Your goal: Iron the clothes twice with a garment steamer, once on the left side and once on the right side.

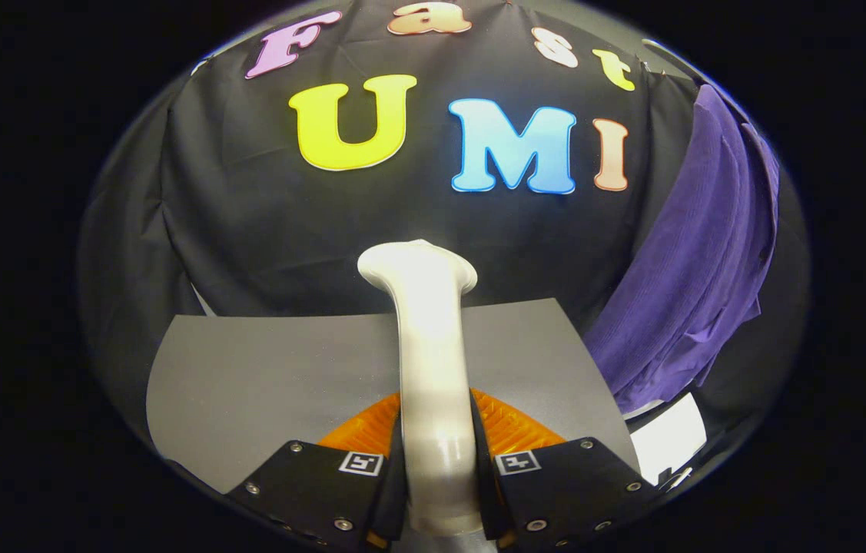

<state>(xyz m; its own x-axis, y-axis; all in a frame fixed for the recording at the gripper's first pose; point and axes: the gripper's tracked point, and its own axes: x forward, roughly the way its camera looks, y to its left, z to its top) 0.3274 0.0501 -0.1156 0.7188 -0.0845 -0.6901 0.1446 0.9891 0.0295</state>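
Note:
A white garment steamer (pixel 426 361) stands upright between my fingers, its handle clamped from both sides and its flared head pointing up and away toward the black cloth wall. My gripper (pixel 436 465) is shut on that handle. A purple garment (pixel 698 269) hangs off to the right of the steamer, against the wall, well beyond my fingers and apart from the steamer head.
A grey mat (pixel 263 384) covers the table below and behind the steamer. A white sheet or board (pixel 671 442) lies under the garment's lower edge at the right. Black cloth wall (pixel 248 230) closes off the back.

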